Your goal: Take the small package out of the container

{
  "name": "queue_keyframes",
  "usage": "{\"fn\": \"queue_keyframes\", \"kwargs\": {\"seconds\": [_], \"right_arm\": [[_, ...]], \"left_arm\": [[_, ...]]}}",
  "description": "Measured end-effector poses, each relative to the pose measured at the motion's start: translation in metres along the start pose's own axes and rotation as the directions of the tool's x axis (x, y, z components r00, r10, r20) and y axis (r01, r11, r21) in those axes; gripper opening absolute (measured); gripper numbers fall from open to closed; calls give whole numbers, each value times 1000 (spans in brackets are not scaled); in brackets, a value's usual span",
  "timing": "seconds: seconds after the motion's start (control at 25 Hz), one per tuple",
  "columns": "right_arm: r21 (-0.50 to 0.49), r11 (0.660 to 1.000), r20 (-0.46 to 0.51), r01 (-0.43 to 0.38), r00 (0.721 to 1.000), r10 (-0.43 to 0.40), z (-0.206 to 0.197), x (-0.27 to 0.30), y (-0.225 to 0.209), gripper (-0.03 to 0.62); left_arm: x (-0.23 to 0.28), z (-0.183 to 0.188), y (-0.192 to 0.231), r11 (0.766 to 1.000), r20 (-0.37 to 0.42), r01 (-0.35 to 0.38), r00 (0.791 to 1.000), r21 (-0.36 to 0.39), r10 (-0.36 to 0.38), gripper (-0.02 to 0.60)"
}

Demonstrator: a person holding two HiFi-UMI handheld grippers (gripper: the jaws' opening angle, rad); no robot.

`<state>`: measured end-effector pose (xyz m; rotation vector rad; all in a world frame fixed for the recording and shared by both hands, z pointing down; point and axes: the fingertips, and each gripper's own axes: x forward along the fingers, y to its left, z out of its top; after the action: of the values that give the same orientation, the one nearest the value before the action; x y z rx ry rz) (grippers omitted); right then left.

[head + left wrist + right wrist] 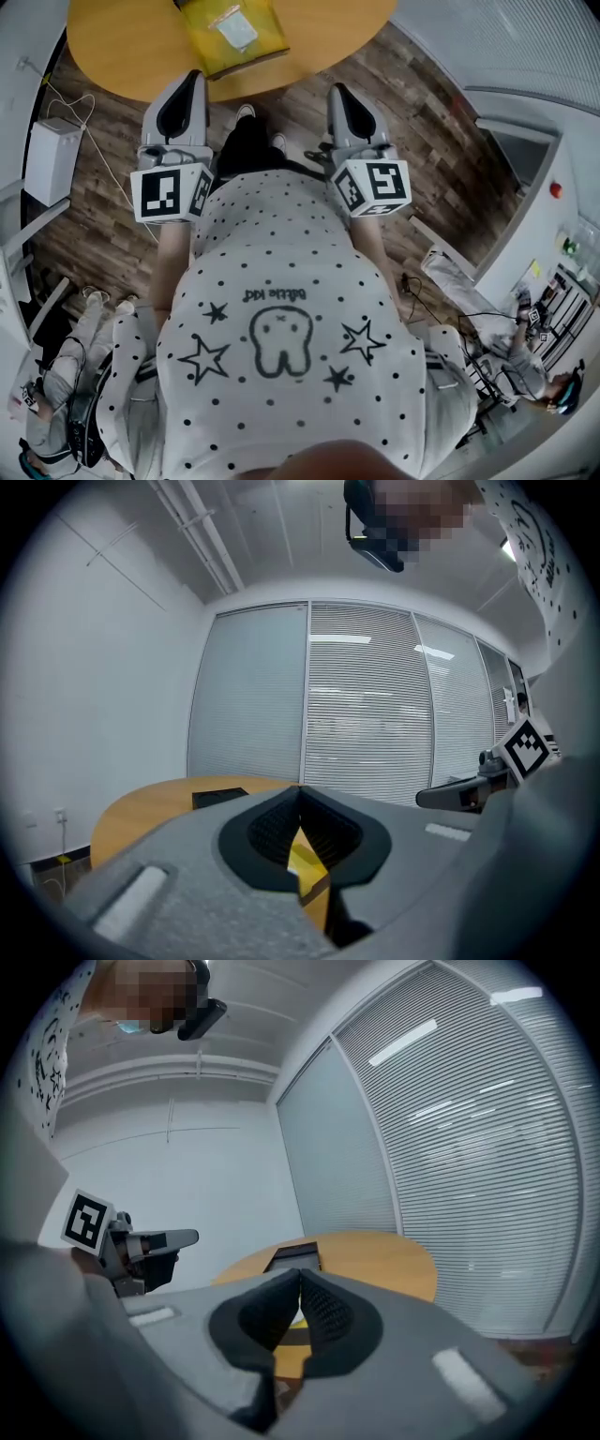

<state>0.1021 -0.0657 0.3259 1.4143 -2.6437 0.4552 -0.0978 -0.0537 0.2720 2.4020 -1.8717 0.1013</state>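
a round wooden table [131, 47] sits at the top, with a yellow bag [267, 42] lying near its edge and a small white packet [234, 31] at the bag's middle. the left gripper [195, 77] and right gripper [336, 90] point at the table side by side, jaws together, above a dotted shirt [281, 281].

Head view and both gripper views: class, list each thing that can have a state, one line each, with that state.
left claw: shut, empty, held in the air.
right claw: shut, empty, held in the air.
yellow container: lying flat on the round table, untouched.
small white package: at the container's middle, not yet taken out.
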Motion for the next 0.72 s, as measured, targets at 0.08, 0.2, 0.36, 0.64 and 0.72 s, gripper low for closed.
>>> {"fn": "queue_keyframes", "kwargs": {"seconds": [0.08, 0.2, 0.36, 0.64, 0.72], "right_arm": [[-5, 1000, -5, 1, 1000, -1, 7, 21, 7, 5], [-11, 1000, -9, 0, 1000, -1, 19, 73, 19, 5], [3, 1000, 6, 27, 1000, -28, 26, 108, 21, 5], [37, 995, 34, 96, 995, -97, 23, 97, 11, 5], [47, 993, 40, 112, 993, -113, 24, 95, 8, 5]], "left_arm": [[13, 3, 17, 1000, -1, 16, 1000, -6, -16, 6], [47, -2, 54, 999, -34, 50, 998, -8, -50, 6], [80, 1, 68, 993, -48, 118, 992, 6, -117, 6], [88, 6, 37, 972, -40, 229, 973, 48, -228, 6], [89, 7, 37, 971, -40, 235, 972, 48, -233, 6]]}}
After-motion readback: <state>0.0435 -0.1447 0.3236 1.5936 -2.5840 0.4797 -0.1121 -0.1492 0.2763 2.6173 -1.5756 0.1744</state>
